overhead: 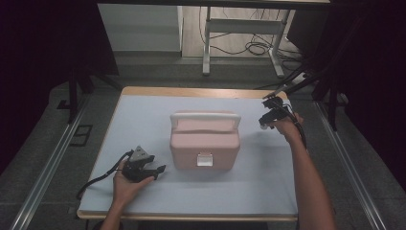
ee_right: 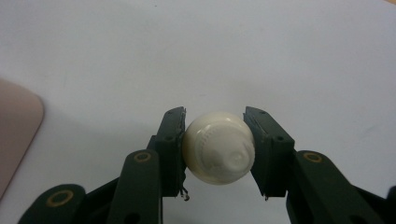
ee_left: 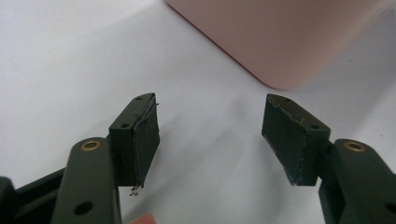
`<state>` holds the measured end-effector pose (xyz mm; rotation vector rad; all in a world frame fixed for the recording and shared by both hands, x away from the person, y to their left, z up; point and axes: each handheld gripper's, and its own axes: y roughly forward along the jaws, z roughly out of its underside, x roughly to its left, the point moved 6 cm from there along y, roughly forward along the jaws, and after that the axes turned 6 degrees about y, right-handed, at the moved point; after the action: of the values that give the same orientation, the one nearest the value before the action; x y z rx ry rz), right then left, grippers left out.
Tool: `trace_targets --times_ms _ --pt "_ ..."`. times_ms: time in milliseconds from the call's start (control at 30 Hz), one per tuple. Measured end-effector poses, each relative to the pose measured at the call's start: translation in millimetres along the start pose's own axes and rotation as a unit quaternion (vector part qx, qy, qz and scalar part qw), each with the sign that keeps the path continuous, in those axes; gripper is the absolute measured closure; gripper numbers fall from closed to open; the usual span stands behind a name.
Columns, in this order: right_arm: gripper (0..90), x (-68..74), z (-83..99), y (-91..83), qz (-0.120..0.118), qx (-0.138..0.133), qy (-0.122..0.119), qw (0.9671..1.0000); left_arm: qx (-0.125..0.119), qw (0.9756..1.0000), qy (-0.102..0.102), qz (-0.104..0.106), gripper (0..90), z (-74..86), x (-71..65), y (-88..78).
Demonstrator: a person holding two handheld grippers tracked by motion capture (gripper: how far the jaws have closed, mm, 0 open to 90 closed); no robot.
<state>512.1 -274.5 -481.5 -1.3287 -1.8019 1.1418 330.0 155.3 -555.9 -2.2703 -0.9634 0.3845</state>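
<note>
A pink box [overhead: 205, 143] with a white handle and a white front latch stands at the middle of the pale table mat [overhead: 143, 115]. My right gripper [ee_right: 215, 140] is shut on a small white round bottle [ee_right: 218, 147], held above the mat to the right of the box; in the high view the right gripper [overhead: 268, 120] hangs near the mat's far right corner. My left gripper [overhead: 155, 170] rests low on the mat to the left of the box's front, open with nothing between its pads [ee_left: 142, 135]. A corner of the pink box [ee_left: 280, 37] lies just beyond them.
The table's wooden edge [overhead: 201, 91] shows along the far side. Beyond it stand a white desk frame [overhead: 239, 43] and loose cables on the floor. Metal rails [overhead: 43, 177] run along both sides of the table.
</note>
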Motion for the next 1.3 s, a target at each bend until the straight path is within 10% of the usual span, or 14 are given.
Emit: trace_targets --times_ms 1300 --pt "60.1 37.5 40.7 -39.5 -0.041 -0.024 -0.06 0.9971 -0.009 0.9999 -0.003 -0.004 36.7 -1.0 -1.1 -6.9"
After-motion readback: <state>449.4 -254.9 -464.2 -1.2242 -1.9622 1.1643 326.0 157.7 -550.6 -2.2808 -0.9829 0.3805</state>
